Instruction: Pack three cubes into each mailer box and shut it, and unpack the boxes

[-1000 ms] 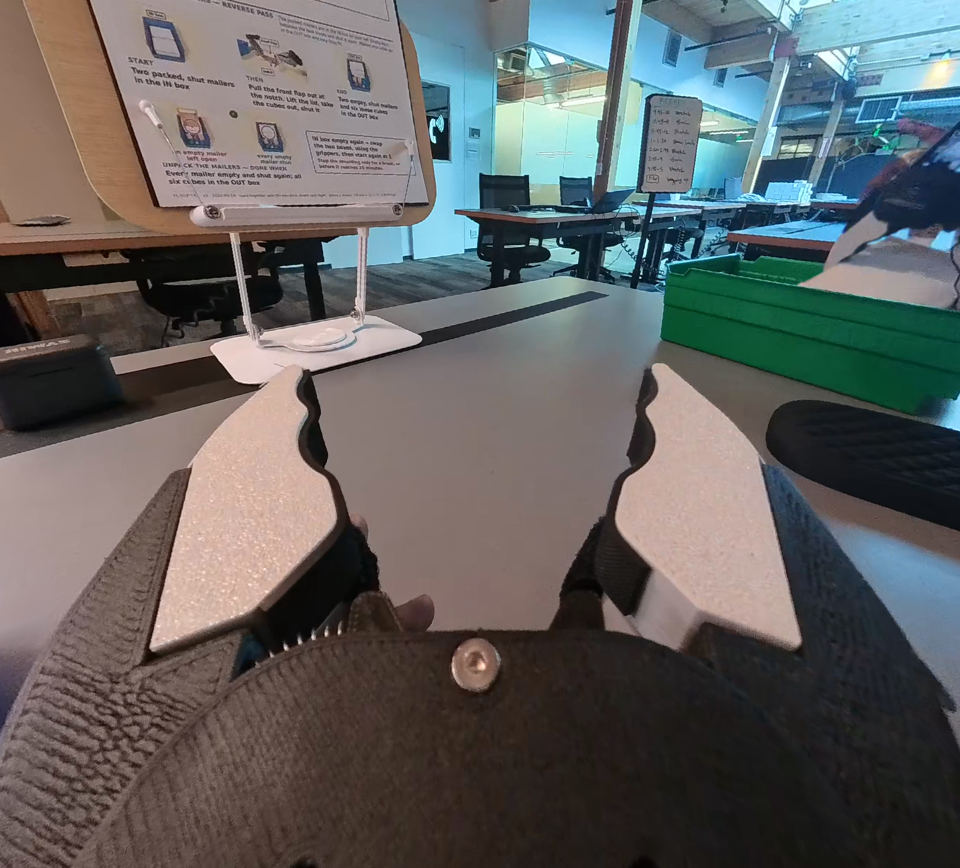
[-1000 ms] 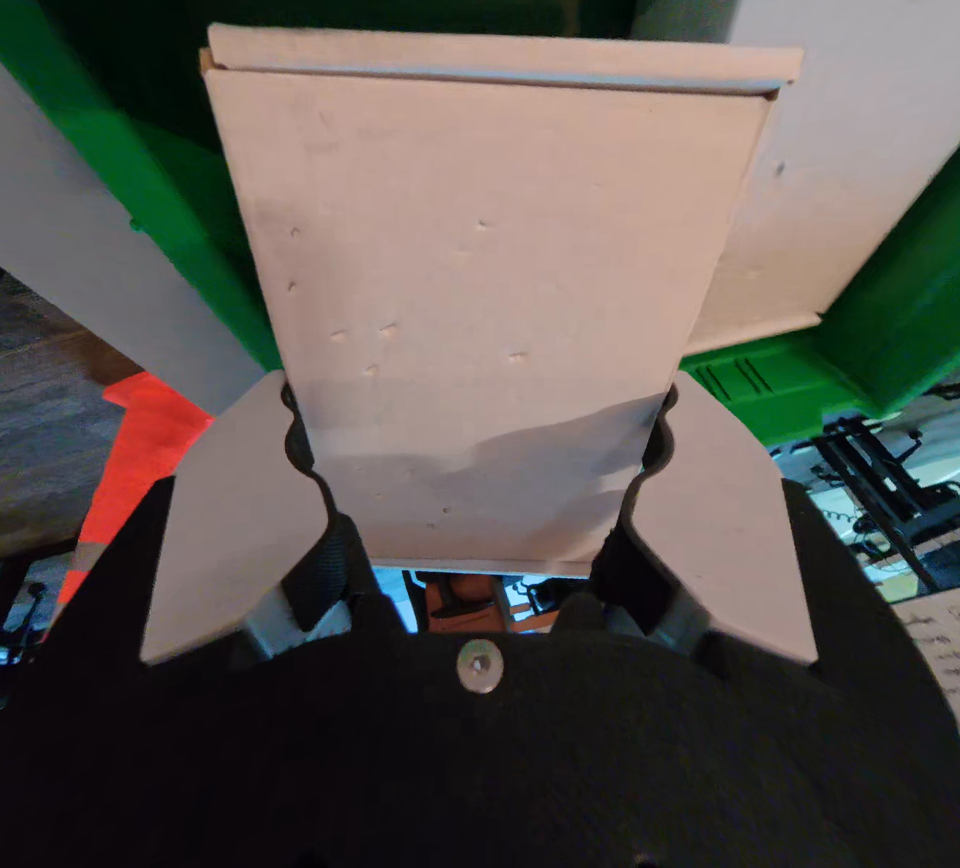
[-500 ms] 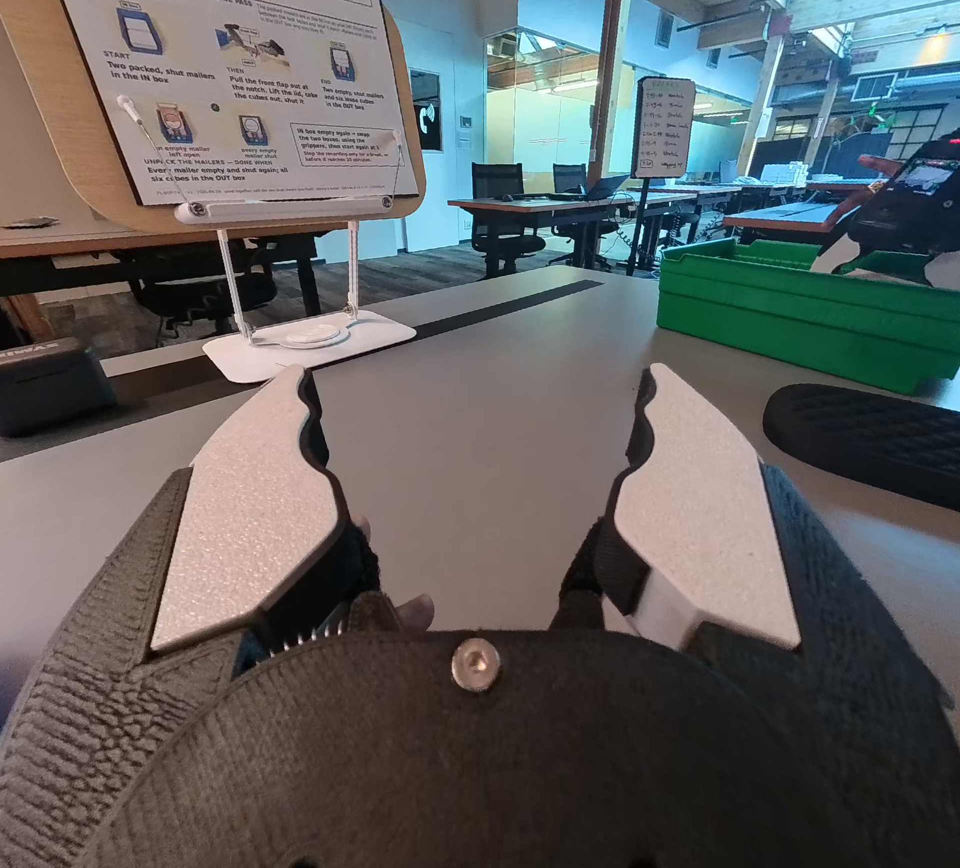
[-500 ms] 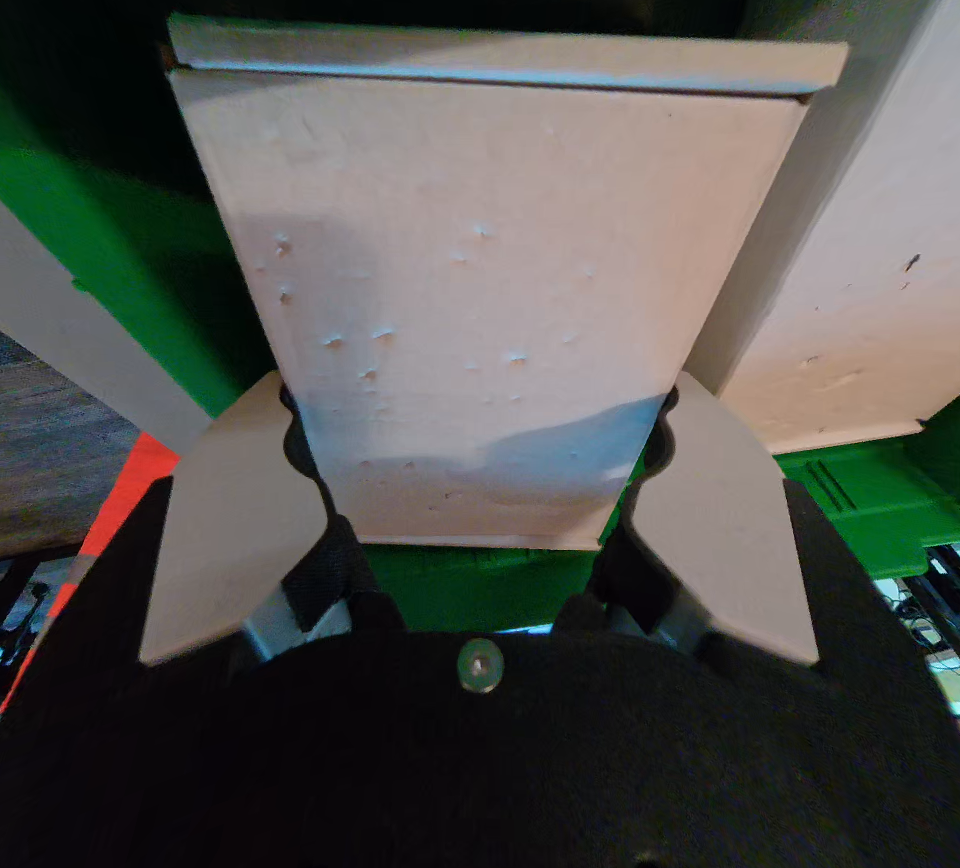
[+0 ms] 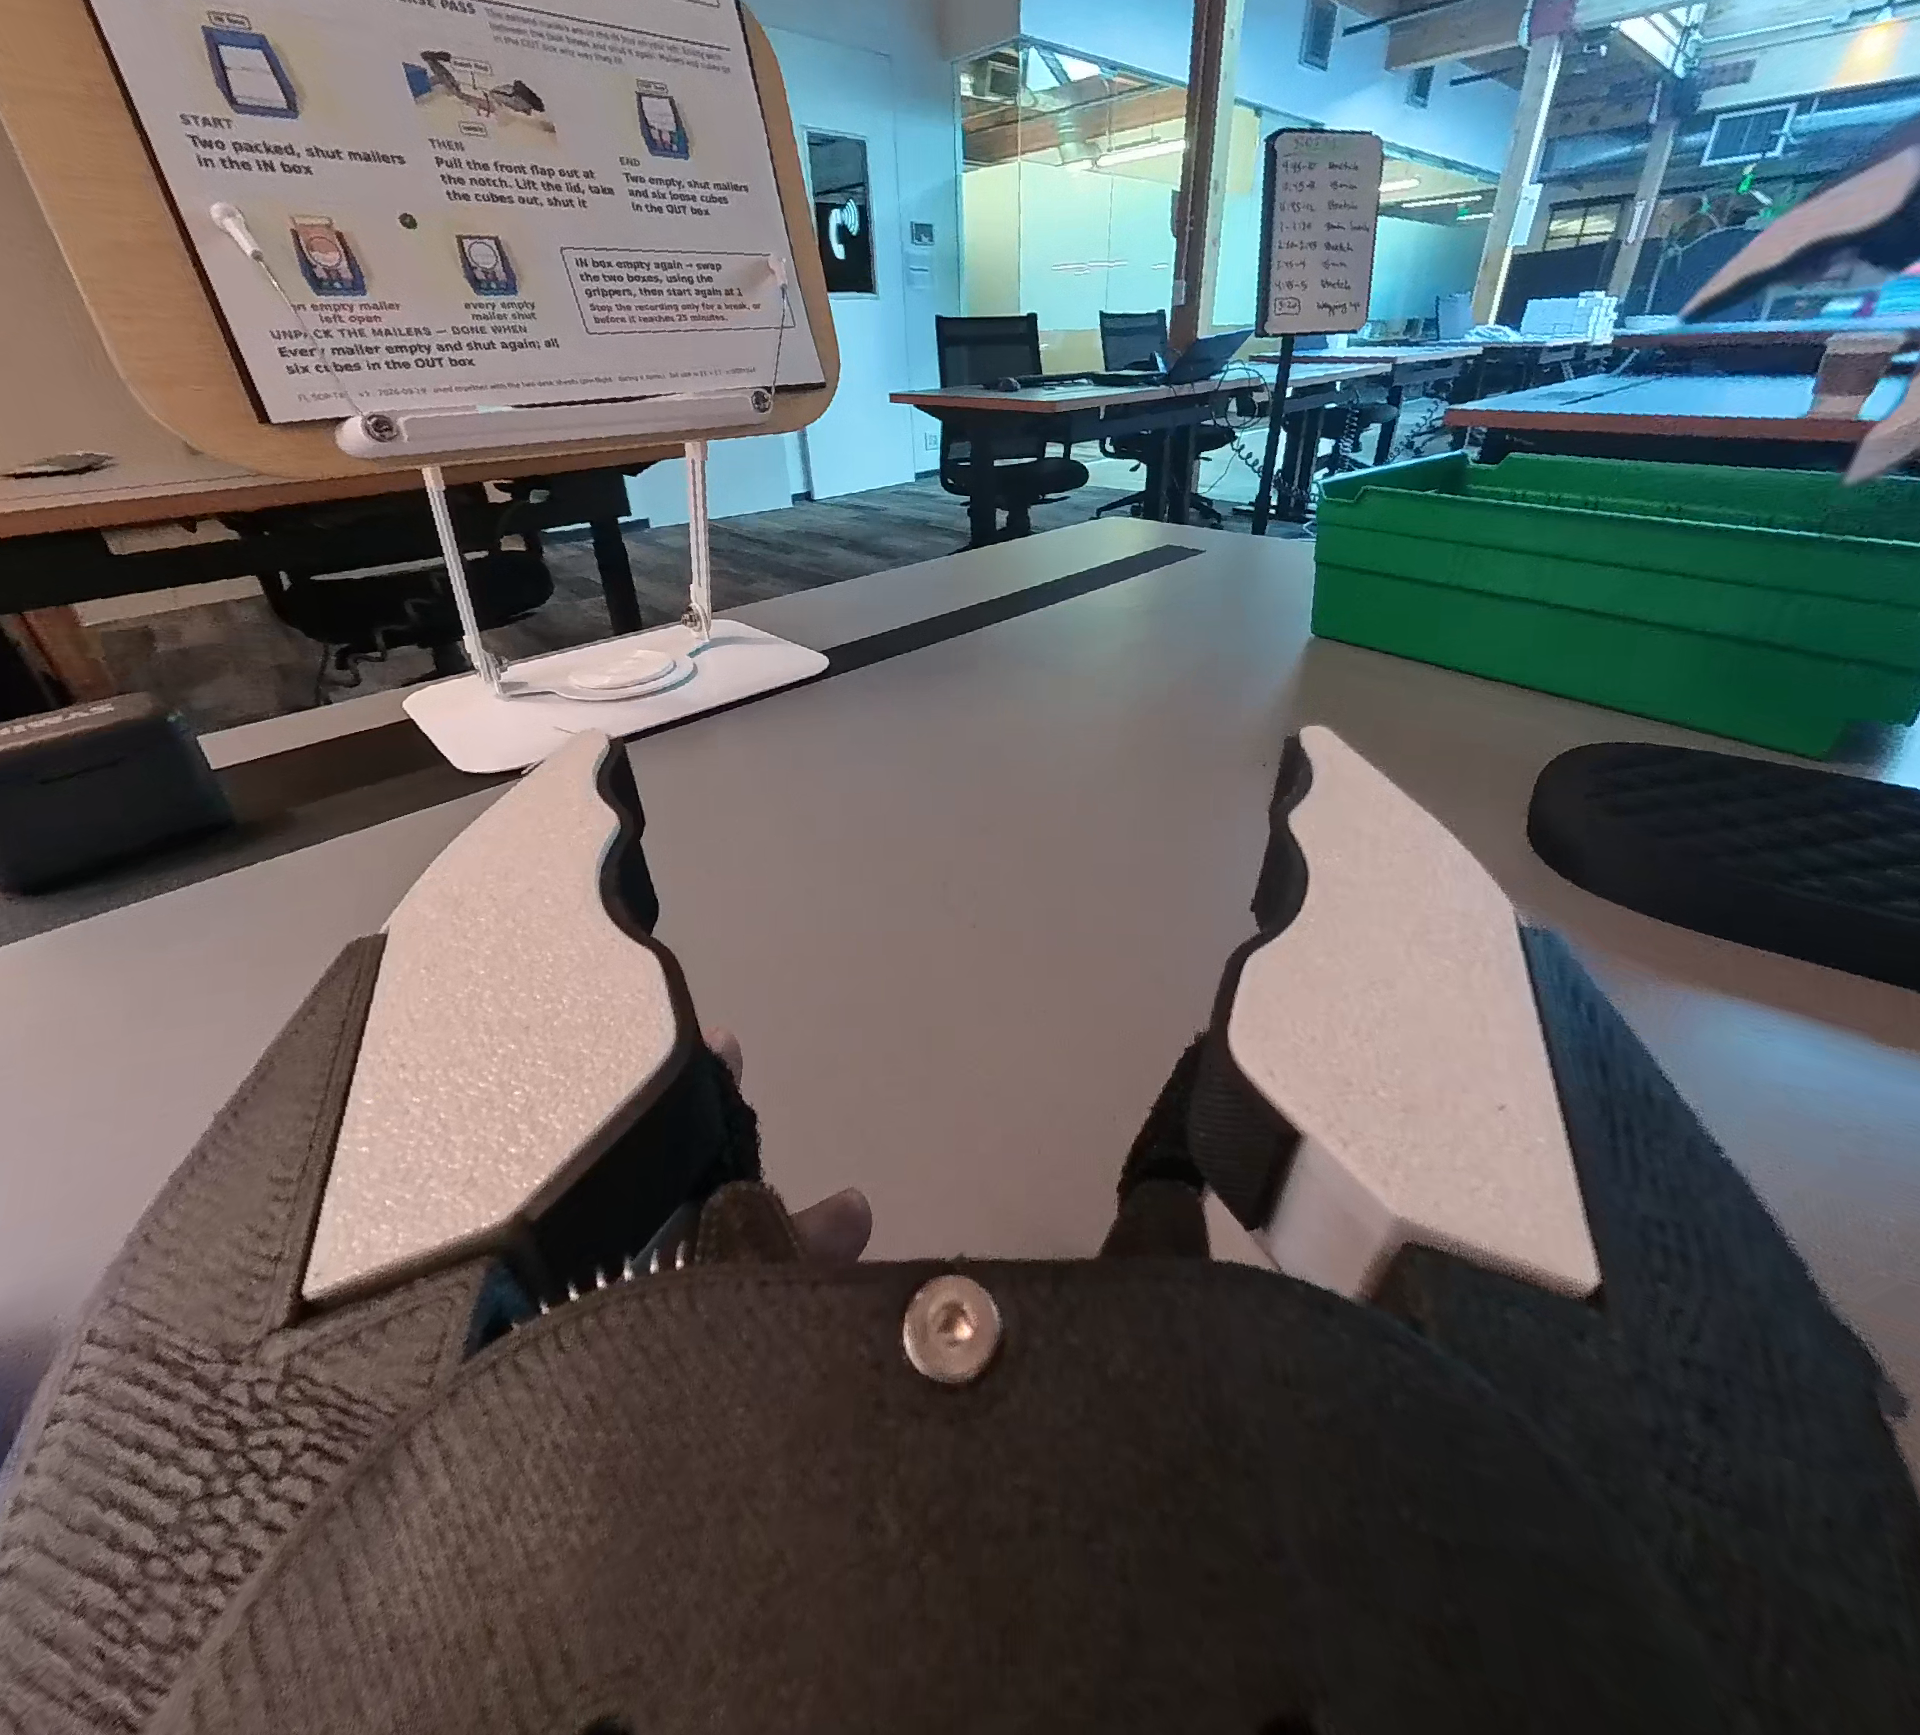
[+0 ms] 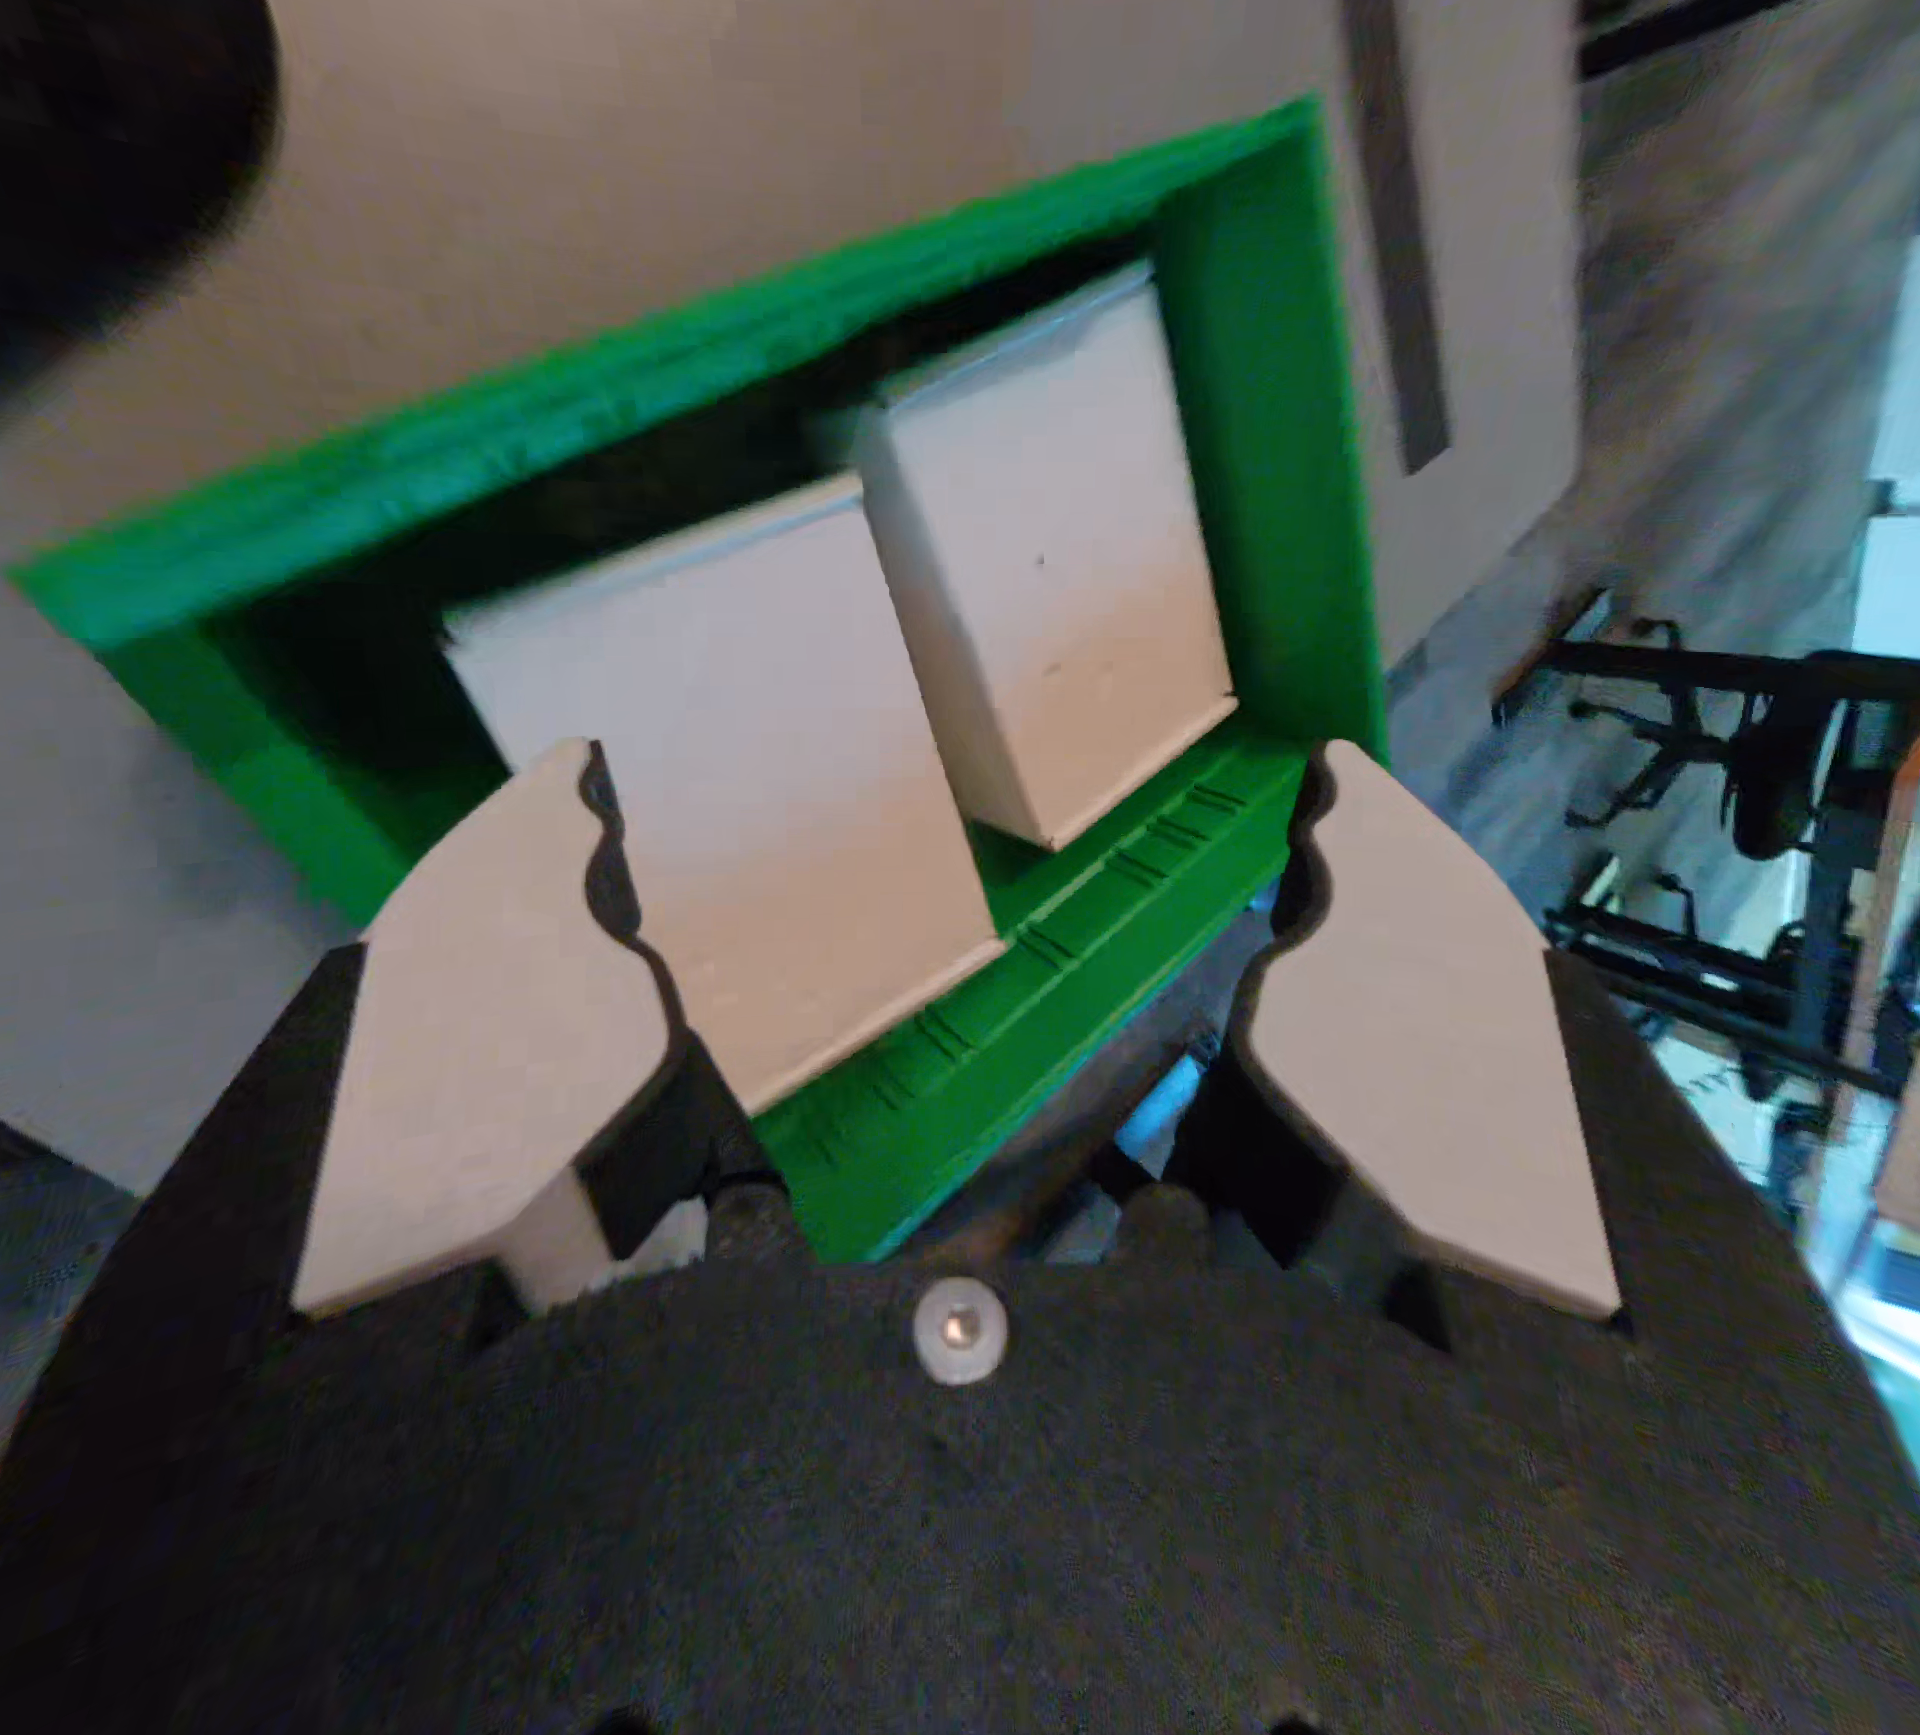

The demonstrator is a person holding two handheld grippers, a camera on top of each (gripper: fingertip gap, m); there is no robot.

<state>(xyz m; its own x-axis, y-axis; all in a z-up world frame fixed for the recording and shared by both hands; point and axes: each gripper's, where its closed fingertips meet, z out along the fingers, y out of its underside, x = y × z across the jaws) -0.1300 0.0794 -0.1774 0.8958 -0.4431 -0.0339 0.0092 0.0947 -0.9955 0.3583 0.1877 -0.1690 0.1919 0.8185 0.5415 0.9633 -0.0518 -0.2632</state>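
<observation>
- Green bin: two shut mailer boxes lie inside, side by side.
- Right gripper above bin, fingers wide, empty.
- Left gripper beside bin, wide, idle.
- Advice: straddle one box squarely; avoid bin wall.

my left gripper sits level and low, jaws spread wide with nothing between them; a fingertip shows behind its left finger. my right gripper points steeply downward, jaws wide apart, holding nothing.
</observation>
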